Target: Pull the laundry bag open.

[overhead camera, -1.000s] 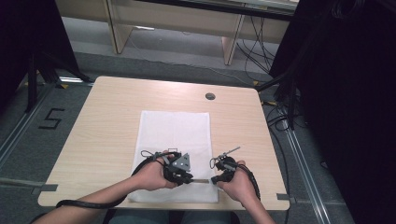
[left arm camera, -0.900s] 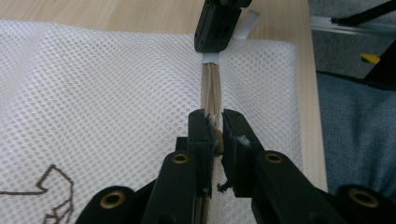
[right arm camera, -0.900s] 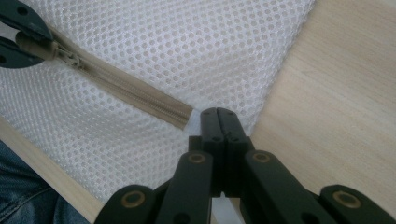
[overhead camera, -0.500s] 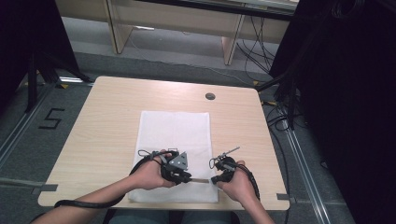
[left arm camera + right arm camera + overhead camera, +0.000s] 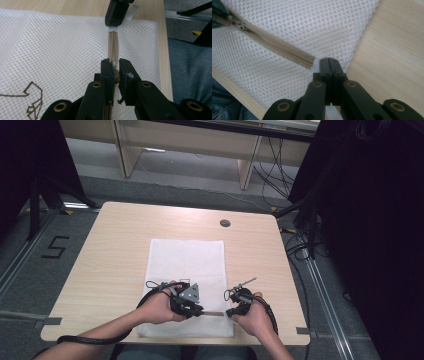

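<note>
A white mesh laundry bag (image 5: 187, 270) lies flat on the wooden surface (image 5: 110, 250), its beige zipper (image 5: 279, 48) running along the edge nearest the person. Nothing has shifted in the last second: both hands sit where they were and neither gripper has changed its hold, so this looks like a pause with the grips set and the pull not yet begun. The left gripper (image 5: 114, 65) is closed down narrowly over the zipper line, and something small and brownish, probably the slider or its pull, sits pinched between its jaws. The right gripper (image 5: 329, 60) is fully closed at the zipper's end, where a small white tab (image 5: 113, 29) of fabric shows; seen from the left gripper view, it appears to clamp that tab. With one end anchored and the slider apparently caught, I'd say the next move is to draw the left gripper along the zipper; which way it opens I cannot tell.
</note>
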